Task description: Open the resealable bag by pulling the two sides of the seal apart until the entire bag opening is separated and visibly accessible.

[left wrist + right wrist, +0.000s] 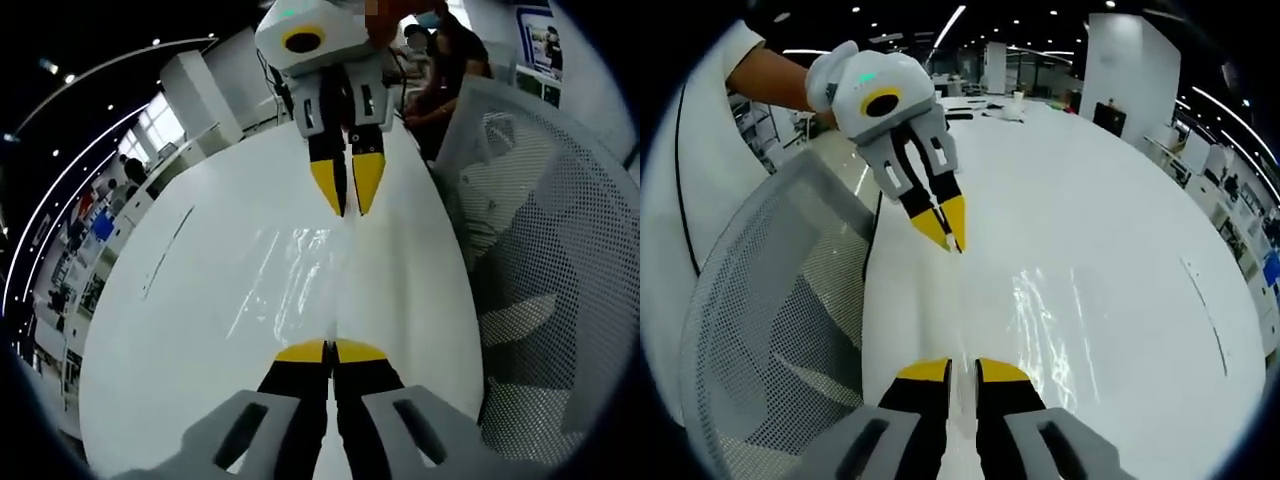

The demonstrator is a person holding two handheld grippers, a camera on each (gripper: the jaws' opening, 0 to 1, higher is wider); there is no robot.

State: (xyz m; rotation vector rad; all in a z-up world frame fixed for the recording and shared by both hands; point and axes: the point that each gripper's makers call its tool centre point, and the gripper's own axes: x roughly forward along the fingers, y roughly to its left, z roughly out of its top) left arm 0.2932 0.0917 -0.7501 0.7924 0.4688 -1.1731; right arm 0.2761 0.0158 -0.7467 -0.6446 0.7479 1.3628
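A clear resealable bag (300, 270) lies over the white table (200, 330), seen mainly by its glare; in the right gripper view the bag (1050, 310) shows as shiny streaks. My left gripper (332, 350) is at the bottom of its view, its yellow tips pressed together on the bag's near edge. My right gripper (349, 190) comes down from the top, tips nearly together on the far edge. In the right gripper view the right gripper (963, 372) holds a thin film edge, and the left gripper (948, 228) faces it, shut.
A white mesh chair (540, 250) stands close beside the table, also visible as the mesh chair (770, 330). A thin dark line (165, 250) crosses the table. People (440, 60) sit beyond the table's far end. An arm (765, 75) holds the left gripper.
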